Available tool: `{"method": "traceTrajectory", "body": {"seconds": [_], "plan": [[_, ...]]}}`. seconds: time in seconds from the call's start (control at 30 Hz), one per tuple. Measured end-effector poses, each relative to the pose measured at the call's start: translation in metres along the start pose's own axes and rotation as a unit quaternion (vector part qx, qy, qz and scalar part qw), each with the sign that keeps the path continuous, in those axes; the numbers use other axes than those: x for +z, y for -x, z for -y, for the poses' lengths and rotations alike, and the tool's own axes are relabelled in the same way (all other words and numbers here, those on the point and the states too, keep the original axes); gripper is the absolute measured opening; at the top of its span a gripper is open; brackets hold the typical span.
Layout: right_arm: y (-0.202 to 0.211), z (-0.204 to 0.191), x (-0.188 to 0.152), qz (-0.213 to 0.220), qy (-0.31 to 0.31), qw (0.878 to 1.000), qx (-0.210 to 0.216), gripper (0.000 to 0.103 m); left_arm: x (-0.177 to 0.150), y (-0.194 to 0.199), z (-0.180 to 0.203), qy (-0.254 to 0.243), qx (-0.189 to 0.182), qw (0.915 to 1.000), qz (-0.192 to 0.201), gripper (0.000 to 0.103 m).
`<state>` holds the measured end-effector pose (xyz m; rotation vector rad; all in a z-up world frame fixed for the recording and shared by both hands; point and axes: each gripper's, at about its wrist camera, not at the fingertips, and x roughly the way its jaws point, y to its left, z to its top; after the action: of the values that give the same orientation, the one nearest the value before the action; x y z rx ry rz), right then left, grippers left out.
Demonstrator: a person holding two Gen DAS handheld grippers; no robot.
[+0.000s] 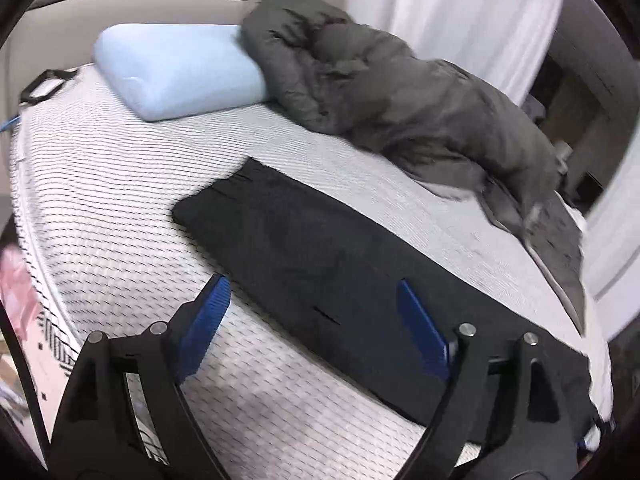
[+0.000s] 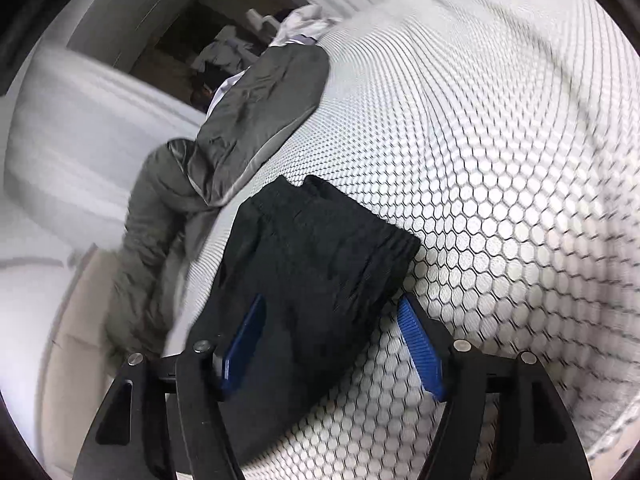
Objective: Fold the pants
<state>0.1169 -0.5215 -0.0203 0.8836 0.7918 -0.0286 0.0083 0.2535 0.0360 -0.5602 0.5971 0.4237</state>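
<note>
Bare mattress [image 1: 120, 216] is lying open left of the black pants [image 1: 320, 256]; a grey quilt [image 1: 400, 104] is crowding their far side, and a blue pillow [image 1: 176, 72] is blocking the bed's head

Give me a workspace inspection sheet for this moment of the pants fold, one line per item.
Surface: bare mattress with a honeycomb-quilted white cover.
Job's things: black pants lie flat in a long strip on the mattress; the right wrist view shows one gathered end.
Clutter: light blue pillow at the head; grey duvet bunched along the far side; a black-framed object by the pillow, unclear what.
Grippers: left gripper open, over the pants' near edge; right gripper open, straddling the pants' end; contact cannot be told.
Cables: a thin blue cord at the mattress edge.
Surroundings: beige headboard, white curtain.
</note>
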Motion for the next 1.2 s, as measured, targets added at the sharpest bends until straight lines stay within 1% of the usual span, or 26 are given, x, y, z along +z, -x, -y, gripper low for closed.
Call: {"method": "traceTrajectory", "body": {"seconds": [0.07,0.1,0.13,0.2,0.27,0.3,0.37,0.4,0.43,0.47,0.5,0.53,0.57,0.6,0.63,0.67,0.7,0.73,0.77,0.8,0.9,1.0,1.1,1.13,1.17,1.2], "plan": [[-0.008,0.006,0.008,-0.001,-0.019,1.000,0.000,0.046,-0.006,0.001,0.016,-0.016,-0.023,0.9996,-0.010,0.084],[-0.010,0.007,0.010,-0.002,-0.016,1.000,-0.001,0.034,-0.009,0.000,0.025,-0.024,-0.027,0.9992,-0.015,0.084],[-0.008,0.007,0.011,-0.005,-0.006,1.000,-0.002,0.025,-0.011,-0.003,0.035,-0.032,-0.030,0.9988,-0.020,0.084],[0.004,-0.003,0.005,0.001,0.022,1.000,-0.007,0.018,-0.019,-0.009,0.057,-0.046,-0.049,0.9970,-0.037,0.084],[0.026,-0.009,-0.003,0.015,0.056,0.998,-0.021,0.017,-0.026,-0.015,0.077,-0.059,-0.063,0.9951,-0.048,0.084],[0.029,-0.007,-0.004,0.013,0.066,0.997,-0.030,0.018,-0.032,-0.020,0.092,-0.076,-0.072,0.9930,-0.054,0.084],[0.018,0.004,-0.004,-0.021,0.071,0.995,-0.067,0.026,-0.043,-0.027,0.117,-0.100,-0.078,0.9899,-0.063,0.084],[0.017,0.010,-0.002,-0.027,0.059,0.996,-0.069,0.028,-0.050,-0.034,0.133,-0.114,-0.085,0.9871,-0.074,0.084],[0.022,0.014,0.001,-0.023,0.041,0.998,-0.050,0.035,-0.056,-0.038,0.145,-0.123,-0.091,0.9850,-0.081,0.084],[0.029,0.013,0.004,-0.007,0.038,0.998,-0.049,0.040,-0.063,-0.044,0.161,-0.135,-0.103,0.9814,-0.089,0.084],[0.039,0.010,0.006,0.021,0.044,0.997,-0.061,0.049,-0.069,-0.049,0.176,-0.147,-0.110,0.9783,-0.096,0.084],[0.052,0.003,0.008,0.061,0.059,0.993,-0.083,0.052,-0.076,-0.054,0.190,-0.161,-0.117,0.9747,-0.102,0.084],[0.060,-0.002,0.010,0.079,0.073,0.990,-0.091,0.052,-0.084,-0.060,0.204,-0.178,-0.126,0.9699,-0.109,0.084],[0.064,-0.008,0.013,0.089,0.089,0.988,-0.088,0.052,-0.095,-0.066,0.221,-0.199,-0.138,0.9627,-0.120,0.084],[0.064,-0.013,0.017,0.088,0.100,0.988,-0.078,0.054,-0.103,-0.070,0.231,-0.210,-0.145,0.9584,-0.128,0.084],[0.056,-0.023,0.024,0.071,0.120,0.988,-0.066,0.055,-0.114,-0.074,0.243,-0.225,-0.158,0.9510,-0.141,0.084],[0.047,-0.030,0.029,0.053,0.137,0.987,-0.061,0.058,-0.129,-0.078,0.255,-0.241,-0.176,0.9408,-0.160,0.084],[0.036,-0.039,0.035,0.037,0.159,0.985,-0.062,0.062,-0.137,-0.082,0.262,-0.251,-0.183,0.9348,-0.172,0.084],[0.016,-0.054,0.043,0.018,0.187,0.979,-0.074,0.064,-0.148,-0.087,0.270,-0.267,-0.186,0.9271,-0.185,0.084],[0.005,-0.061,0.048,0.007,0.203,0.976,-0.083,0.066,-0.161,-0.091,0.279,-0.292,-0.176,0.9205,-0.191,0.084],[-0.033,-0.079,0.061,-0.032,0.241,0.966,-0.093,0.067,-0.182,-0.093,0.294,-0.338,-0.145,0.9110,-0.186,0.084],[-0.073,-0.093,0.083,-0.059,0.272,0.952,-0.129,0.072,-0.188,-0.093,0.300,-0.336,-0.156,0.9099,-0.187,0.090],[-0.111,-0.101,0.097,-0.107,0.274,0.950,-0.109,0.071,-0.189,-0.089,0.288,-0.337,-0.156,0.9088,-0.190,0.091],[-0.123,-0.103,0.098,-0.133,0.273,0.948,-0.095,0.063,-0.190,-0.087,0.287,-0.338,-0.157,0.9084,-0.190,0.092],[-0.132,-0.107,0.097,-0.140,0.285,0.943,-0.103,0.053,-0.186,-0.091,0.285,-0.336,-0.158,0.9084,-0.192,0.093],[-0.134,-0.112,0.094,-0.130,0.313,0.934,-0.117,0.031,-0.187,-0.090,0.282,-0.335,-0.158,0.9082,-0.194,0.093]]}}
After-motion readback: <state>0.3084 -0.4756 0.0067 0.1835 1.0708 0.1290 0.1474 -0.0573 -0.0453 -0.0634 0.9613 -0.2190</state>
